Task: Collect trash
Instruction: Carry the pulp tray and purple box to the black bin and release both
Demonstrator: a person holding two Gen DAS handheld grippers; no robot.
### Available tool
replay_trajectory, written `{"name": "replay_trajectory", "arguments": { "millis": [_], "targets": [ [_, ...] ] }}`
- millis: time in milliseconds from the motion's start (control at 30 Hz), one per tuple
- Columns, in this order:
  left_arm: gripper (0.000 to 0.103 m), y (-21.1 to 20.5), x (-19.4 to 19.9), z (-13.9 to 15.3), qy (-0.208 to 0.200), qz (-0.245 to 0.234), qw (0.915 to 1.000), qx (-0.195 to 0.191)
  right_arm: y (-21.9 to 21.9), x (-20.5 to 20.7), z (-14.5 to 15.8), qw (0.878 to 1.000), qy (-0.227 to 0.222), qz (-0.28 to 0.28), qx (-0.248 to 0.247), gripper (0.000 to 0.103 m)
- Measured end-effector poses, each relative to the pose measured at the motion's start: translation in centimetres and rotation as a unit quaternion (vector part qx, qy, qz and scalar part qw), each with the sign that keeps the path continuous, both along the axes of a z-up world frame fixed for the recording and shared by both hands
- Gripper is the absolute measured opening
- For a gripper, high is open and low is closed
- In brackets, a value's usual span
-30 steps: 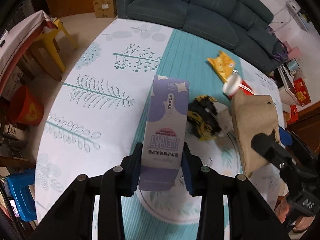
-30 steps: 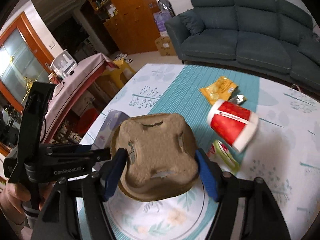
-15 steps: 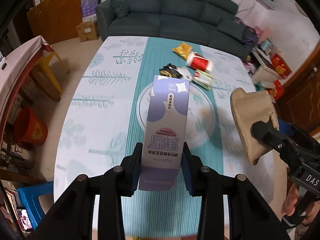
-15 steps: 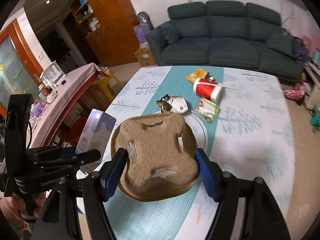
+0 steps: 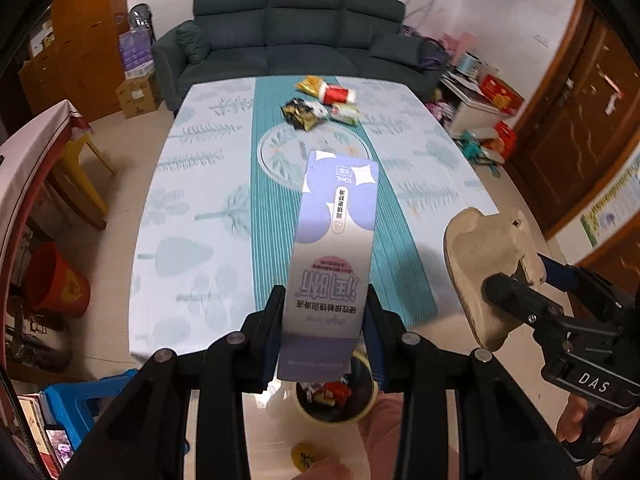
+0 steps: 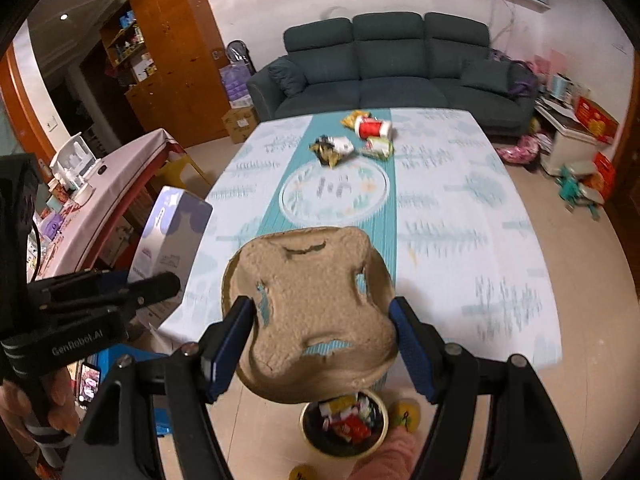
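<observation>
On the left, the left gripper (image 5: 324, 320) pinches a tall purple-and-white carton (image 5: 334, 256) by its lower part, one pad against each narrow side. The carton stands up between the fingers, its top reaching out over the near end of the table (image 5: 192, 200). Directly beneath it, on the tiled floor by the table's near edge, sits a small round bin (image 5: 336, 400) with colourful wrappers inside; the carton's bottom edge overlaps the bin's rim in the left wrist view.

Far down the table, near the sofa (image 5: 296, 40), more trash lies in a loose cluster: a dark crumpled wrapper (image 5: 300, 114), a yellow packet (image 5: 310, 84), a red paper cup (image 5: 338, 94) on its side, and a pale green packet (image 5: 346, 112) just beside the cup.

To the right, the right gripper (image 6: 322, 344) has its jaws spread wide and clamped on a brown pulp cup carrier (image 6: 312, 320), a blue pad touching each side. The carrier hangs off the table's near edge, and the bin (image 6: 344, 424) shows just below it in the right wrist view. A hand (image 6: 28, 404) grips the left tool's handle.
</observation>
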State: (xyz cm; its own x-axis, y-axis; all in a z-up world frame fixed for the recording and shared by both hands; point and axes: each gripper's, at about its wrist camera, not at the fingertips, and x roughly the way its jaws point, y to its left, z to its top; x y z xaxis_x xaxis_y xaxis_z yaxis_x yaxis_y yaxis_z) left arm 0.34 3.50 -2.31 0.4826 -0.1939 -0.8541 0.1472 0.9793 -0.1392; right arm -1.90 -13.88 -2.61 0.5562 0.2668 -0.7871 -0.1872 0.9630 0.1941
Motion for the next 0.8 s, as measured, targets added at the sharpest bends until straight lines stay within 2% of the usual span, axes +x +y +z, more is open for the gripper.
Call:
{"name": "replay_trajectory", "arguments": {
  "millis": [167,433,600,800],
  "targets": [
    [0.035,-0.1,-4.2,-2.2,0.020,-0.025,0.9995,0.009,0.2,-4.6,-1.7,0.999,0.034,-0.028,-0.005,0.070],
    [0.035,-2.2,-8.2,-7.6,0.070,-0.055,0.9960,0.009,0.3,-8.9,-5.8,0.994,0.095,-0.049,-0.024,0.070],
    [0.035,-3.9,-9.5,-12.3,0.099,-0.063,0.9930,0.010,0.0,-9.9,-10.8,0.989,0.133,-0.058,-0.033,0.070],
    [0.035,-5.3,-10.6,-20.9,0.151,-0.051,0.9872,0.009,-0.7,-10.0,-19.4,0.982,0.175,-0.068,-0.029,0.070]
  ]
}}
